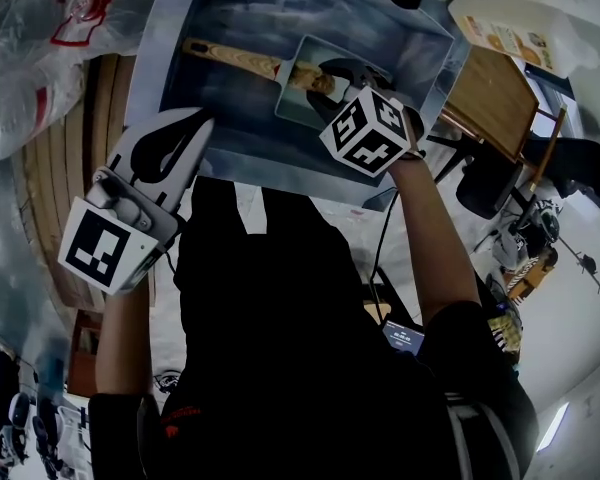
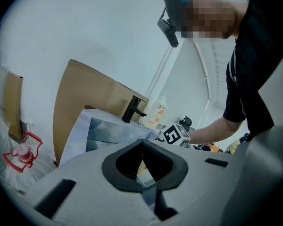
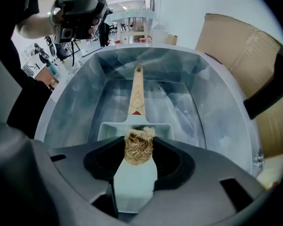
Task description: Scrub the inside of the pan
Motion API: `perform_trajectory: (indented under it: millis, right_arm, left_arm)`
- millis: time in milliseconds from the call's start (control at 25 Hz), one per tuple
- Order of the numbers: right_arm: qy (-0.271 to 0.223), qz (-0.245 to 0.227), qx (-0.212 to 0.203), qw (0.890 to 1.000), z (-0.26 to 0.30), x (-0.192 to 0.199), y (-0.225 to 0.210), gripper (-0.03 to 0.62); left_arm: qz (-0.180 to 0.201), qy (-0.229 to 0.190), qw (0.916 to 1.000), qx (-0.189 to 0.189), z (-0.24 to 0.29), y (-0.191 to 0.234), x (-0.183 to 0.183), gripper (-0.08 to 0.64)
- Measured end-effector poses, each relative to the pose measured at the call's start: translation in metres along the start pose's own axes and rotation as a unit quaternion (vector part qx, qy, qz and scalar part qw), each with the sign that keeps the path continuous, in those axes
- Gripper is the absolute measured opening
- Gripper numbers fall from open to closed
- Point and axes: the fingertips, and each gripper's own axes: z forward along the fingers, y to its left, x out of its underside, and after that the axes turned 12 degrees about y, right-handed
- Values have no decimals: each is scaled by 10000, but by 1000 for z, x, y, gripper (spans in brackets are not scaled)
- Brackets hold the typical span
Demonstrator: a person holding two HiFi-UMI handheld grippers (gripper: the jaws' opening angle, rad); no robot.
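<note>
A pale green square pan with a wooden handle lies on the floor of a steel sink. My right gripper hangs over the pan, shut on a tan fibrous scrubber. In the right gripper view the scrubber sits just above the pan, near its handle side. My left gripper is outside the sink at its near left rim, shut with nothing in it. Its closed jaws fill the bottom of the left gripper view, where the right gripper's marker cube shows beyond them.
A black faucet and a soap bottle stand at the sink's far rim. Brown cardboard leans beside the sink. Plastic bags lie to the left over wooden slats. The person's dark torso fills the lower head view.
</note>
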Motion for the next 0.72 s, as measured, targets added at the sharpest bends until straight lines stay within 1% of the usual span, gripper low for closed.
perform_trajectory:
  millis: [200,520,720]
  right_arm:
    - [224,-38,38,9997,-2,22,2,186]
    - [654,-4,49,9978,-5,73,2,186]
    - [879,-90,112,9960,-7,91,2,186]
  left_arm:
    - [41,-53,9999,112,11,-10,-4,17]
    - [78,13,9996,263,34,-31,-4,17]
    - [127,11,9994,328,44,-43,-8,17]
